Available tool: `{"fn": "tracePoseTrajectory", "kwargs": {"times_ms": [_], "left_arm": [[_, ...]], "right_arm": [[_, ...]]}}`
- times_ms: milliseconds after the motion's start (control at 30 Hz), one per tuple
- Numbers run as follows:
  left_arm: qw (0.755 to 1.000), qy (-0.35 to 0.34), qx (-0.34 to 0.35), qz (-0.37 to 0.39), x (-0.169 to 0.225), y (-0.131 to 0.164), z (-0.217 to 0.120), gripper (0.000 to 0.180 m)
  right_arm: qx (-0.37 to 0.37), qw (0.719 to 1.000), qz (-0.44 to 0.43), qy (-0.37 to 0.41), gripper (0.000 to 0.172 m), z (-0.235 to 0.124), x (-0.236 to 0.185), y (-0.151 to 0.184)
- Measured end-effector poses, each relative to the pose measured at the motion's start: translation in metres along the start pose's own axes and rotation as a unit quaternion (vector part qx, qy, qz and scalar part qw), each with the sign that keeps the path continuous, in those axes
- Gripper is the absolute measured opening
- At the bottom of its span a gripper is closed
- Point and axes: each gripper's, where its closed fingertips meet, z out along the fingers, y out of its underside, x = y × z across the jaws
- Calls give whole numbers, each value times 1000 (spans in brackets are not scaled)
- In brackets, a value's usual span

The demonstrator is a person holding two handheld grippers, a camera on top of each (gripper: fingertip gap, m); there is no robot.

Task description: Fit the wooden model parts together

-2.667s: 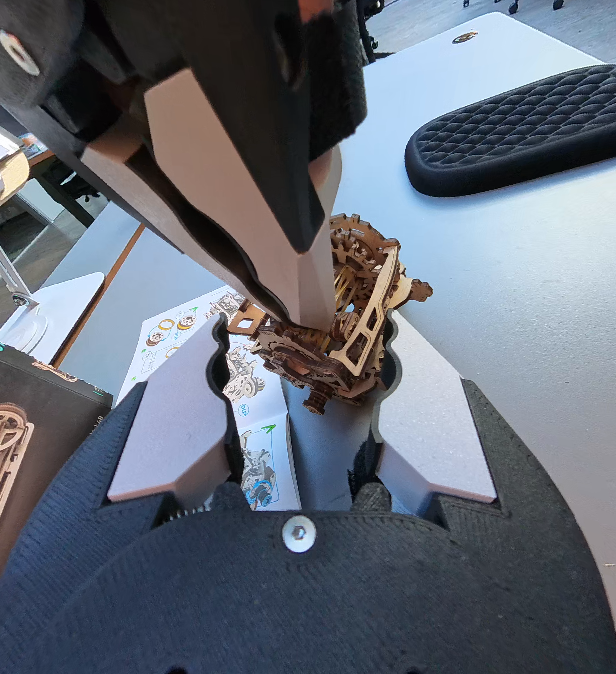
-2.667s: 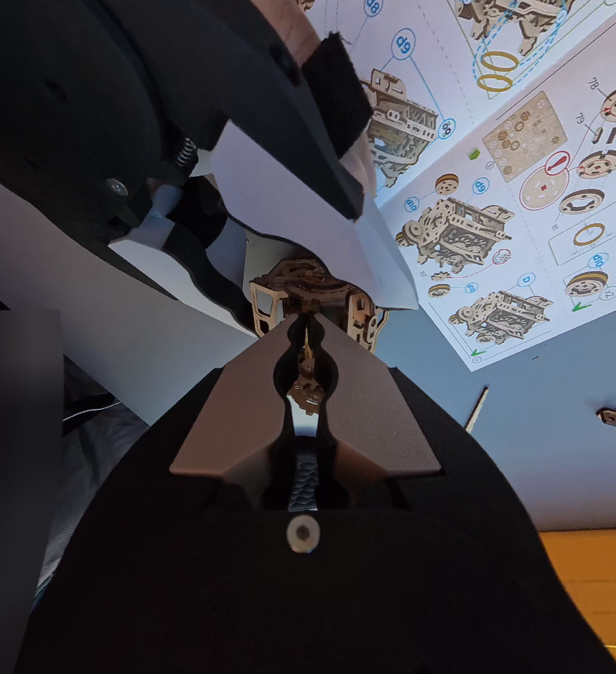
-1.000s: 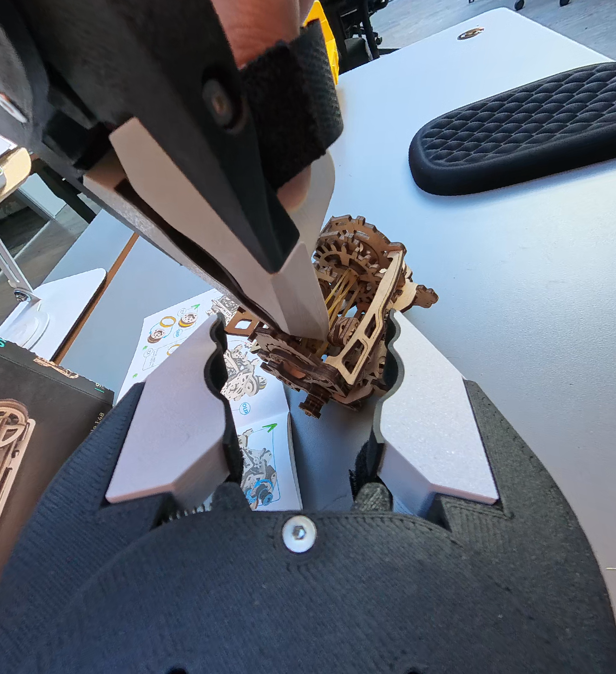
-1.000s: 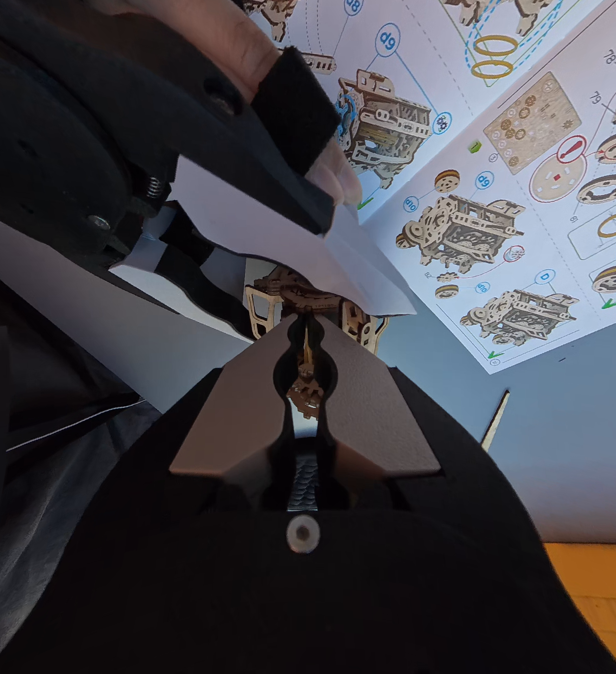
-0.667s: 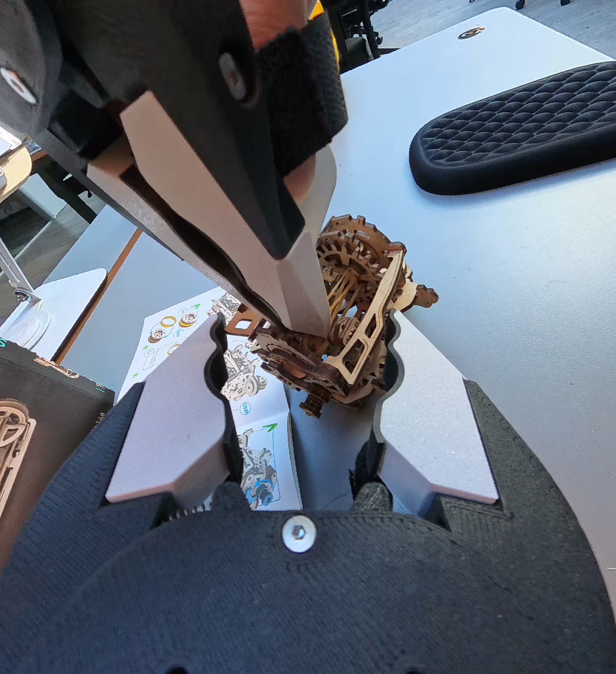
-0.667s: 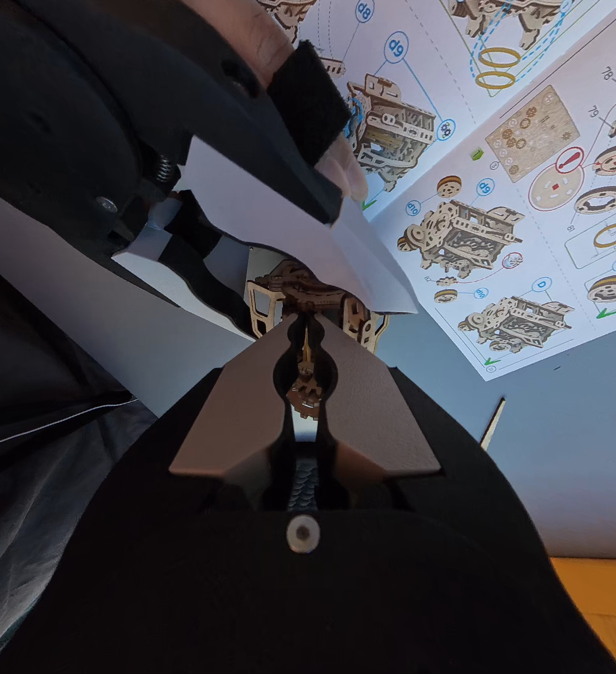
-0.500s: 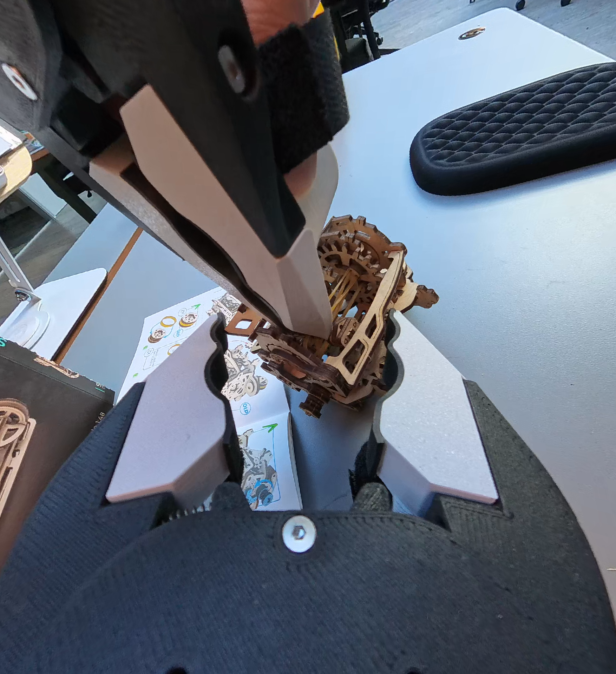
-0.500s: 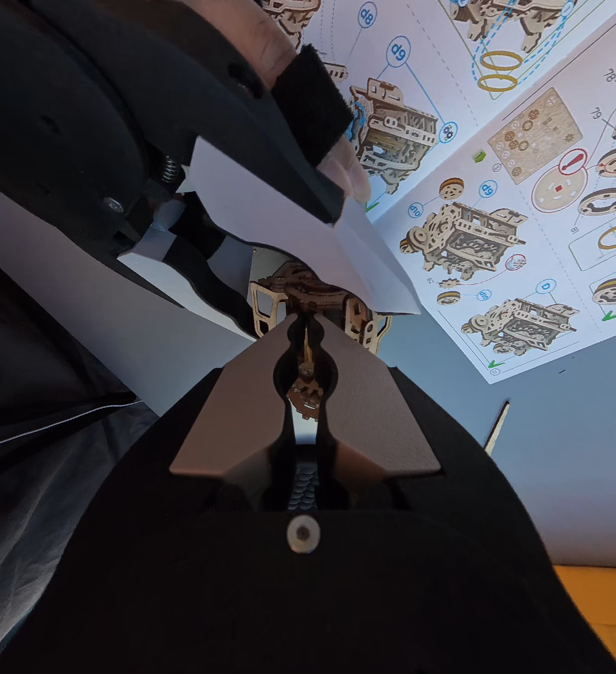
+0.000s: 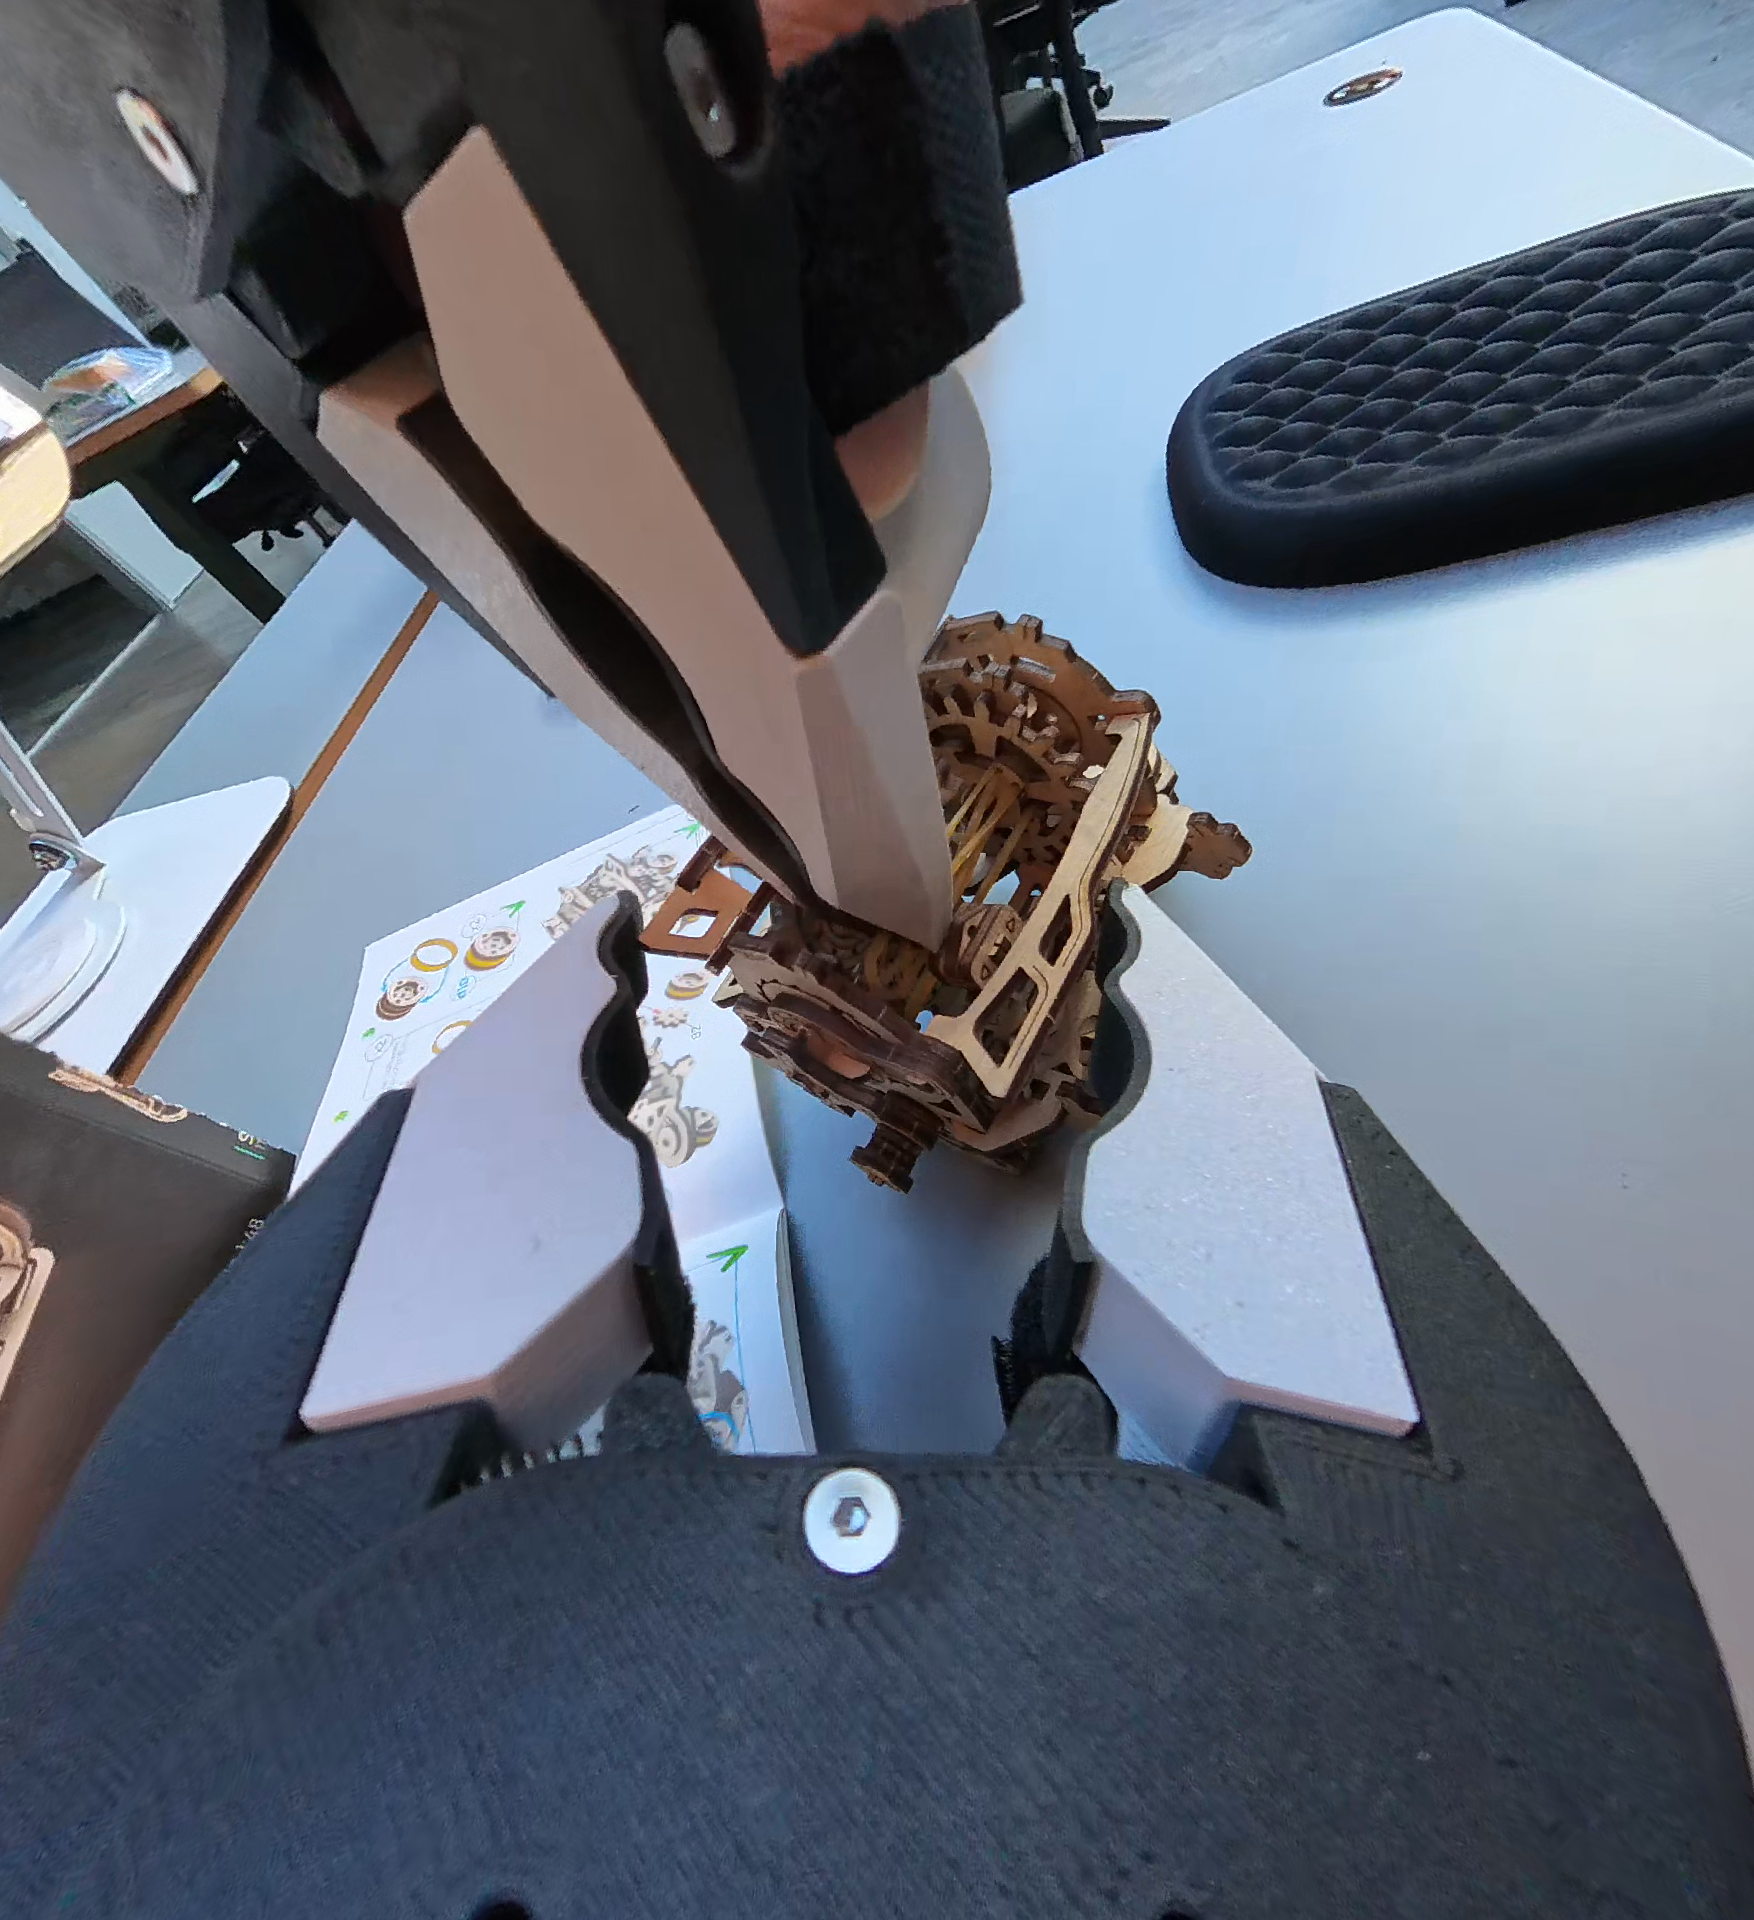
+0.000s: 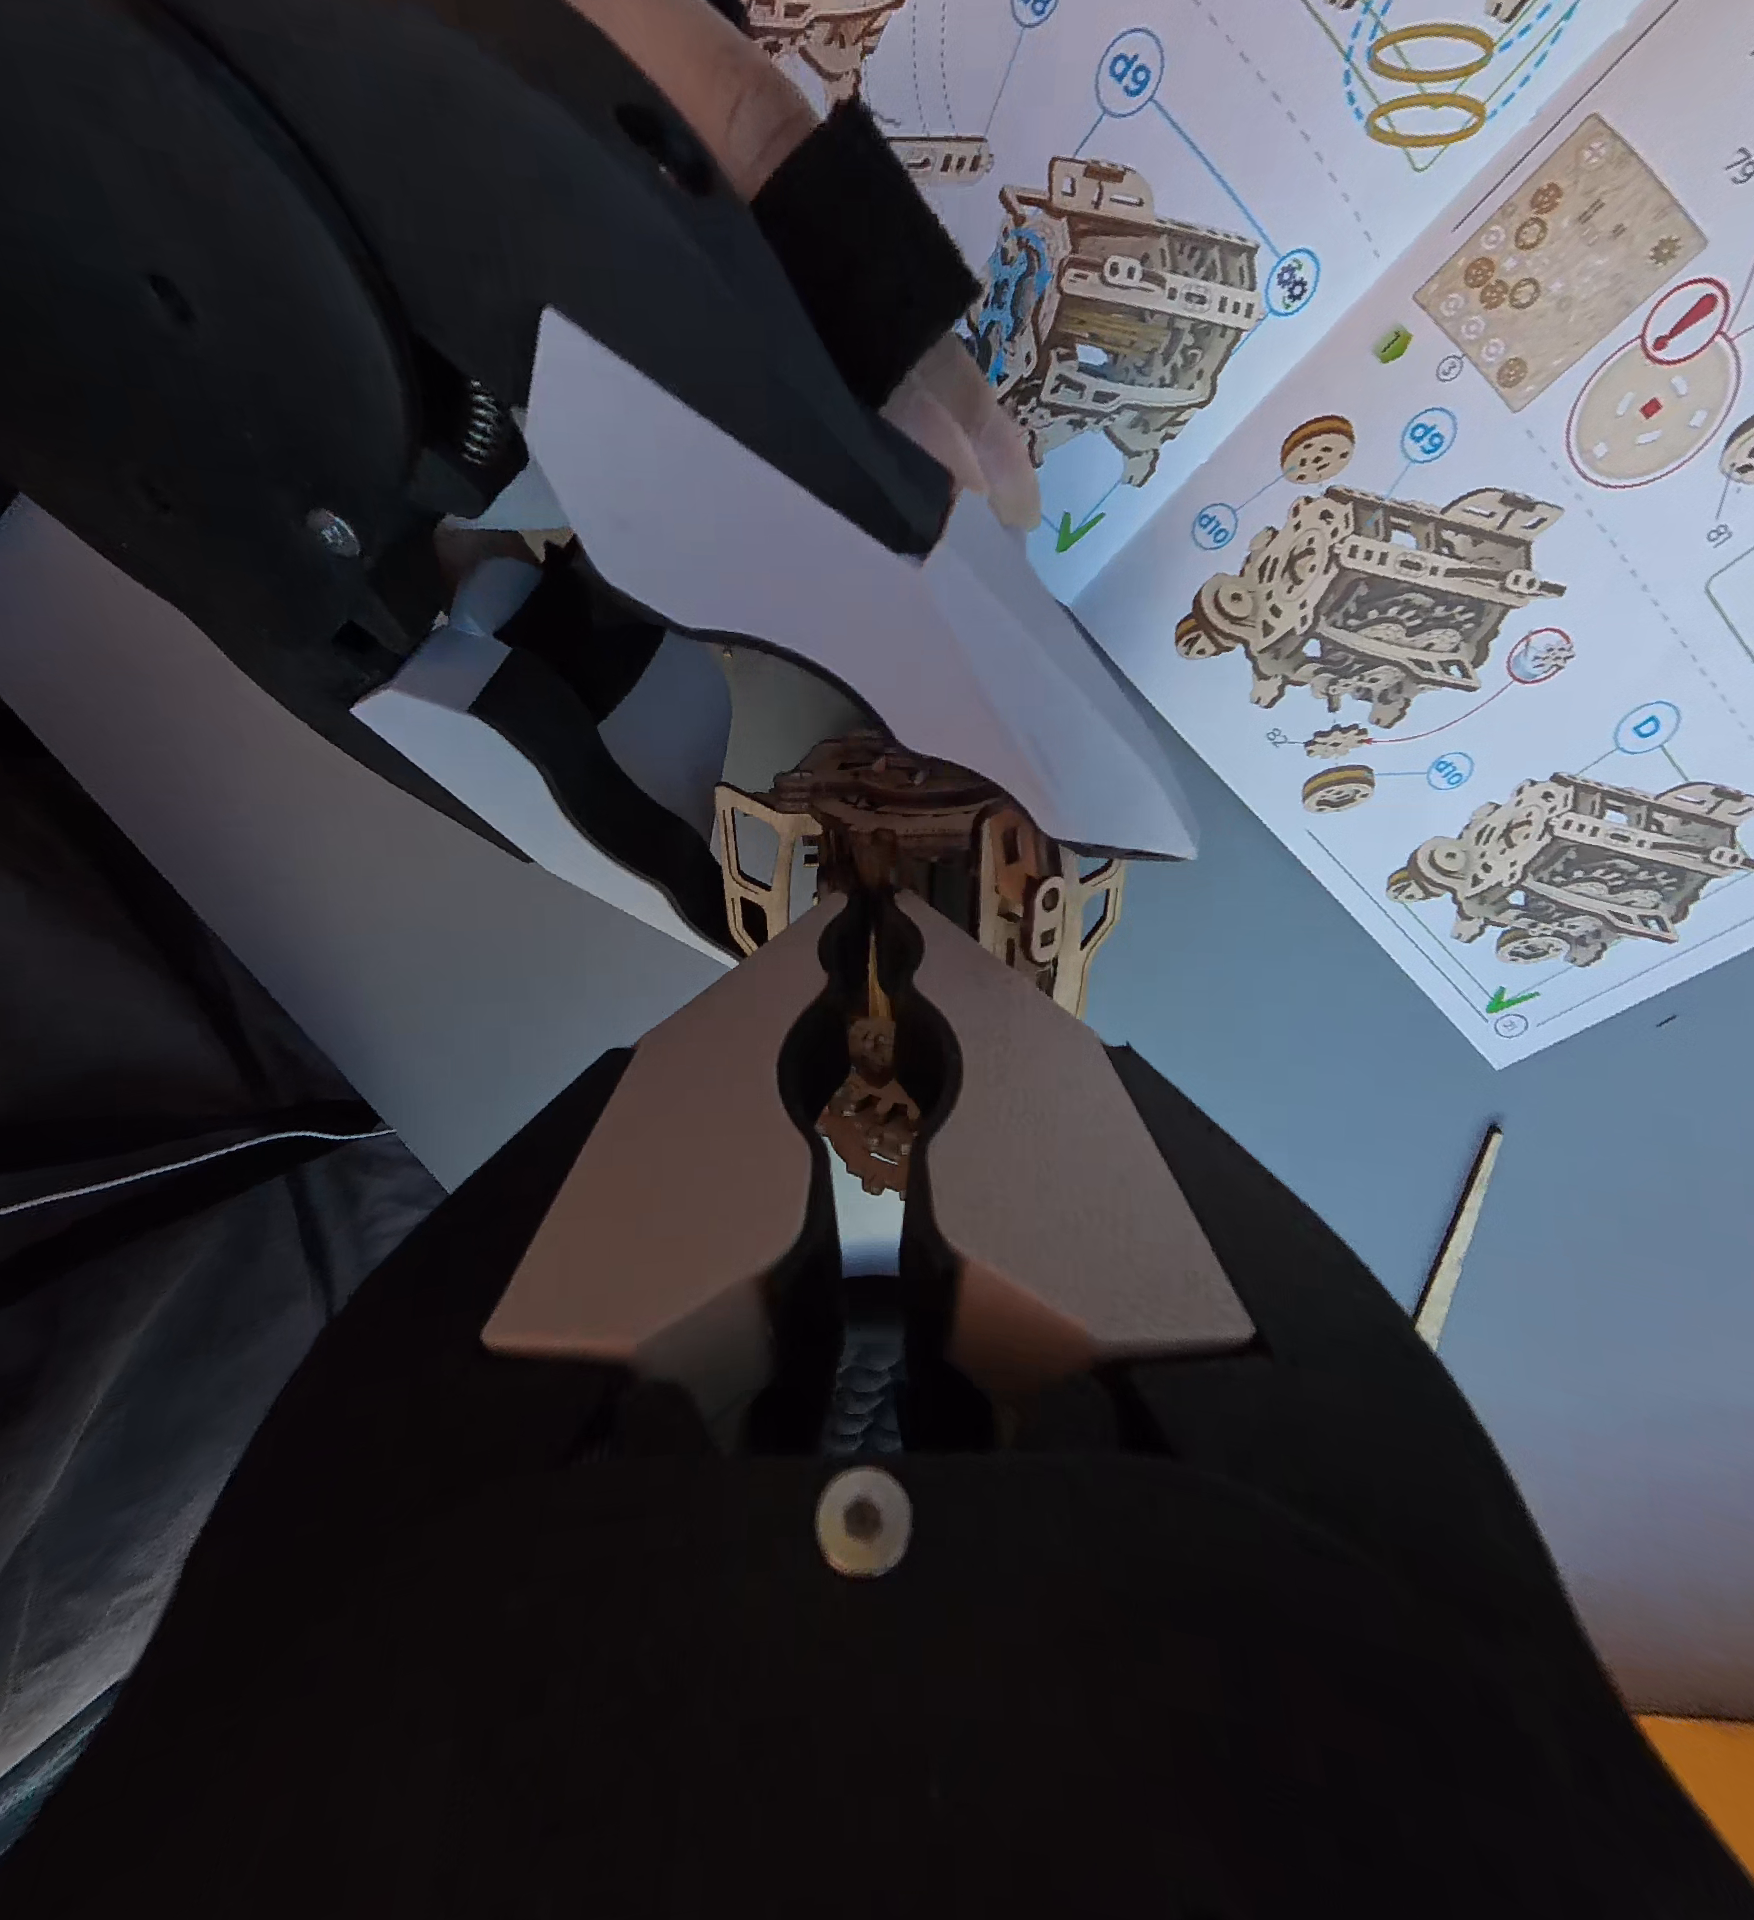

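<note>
The wooden gear model [image 9: 1008, 966] stands on the grey table [image 9: 1475, 935] between the wide-open fingers of my left gripper [image 9: 868, 914]. The right pad [image 9: 1195, 1143] lies against its pale side frame and the left pad [image 9: 499, 1143] stands clear of it. My right gripper [image 10: 868, 909] is shut. It comes down from the upper left in the left wrist view, and its finger [image 9: 852, 748] dips its tip into the top of the model among yellow rubber bands [image 9: 987, 831]. In the right wrist view the model [image 10: 904, 810] sits just past the closed tips, under the left gripper's finger [image 10: 748, 540].
An open instruction sheet [image 10: 1475, 520] lies on the table beside the model, and it also shows in the left wrist view [image 9: 499, 997]. A black box [image 9: 42, 1299] is at the left. A black padded wrist rest [image 9: 1527, 364] lies at the far right. A thin wooden stick [image 10: 1460, 1236] lies near the table edge.
My right gripper has tilted and shifted slightly while its tip stays in the model. The model has barely moved. Both jaws stand as before.
</note>
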Motion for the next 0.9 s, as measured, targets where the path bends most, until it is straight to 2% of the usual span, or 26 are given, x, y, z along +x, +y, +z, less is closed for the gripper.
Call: {"fn": "tracePoseTrajectory", "kwargs": {"times_ms": [367, 733, 900], "left_arm": [[1000, 23, -6, 3, 14, -18, 34, 87], [999, 51, 8, 7, 33, -44, 84, 87], [998, 60, 1, -6, 32, -46, 92, 88]], "right_arm": [[44, 999, -5, 2, 0, -5, 10, 32], [113, 993, 30, -2, 0, -14, 27, 87], [155, 986, 52, -27, 0, -20, 32, 98]]}}
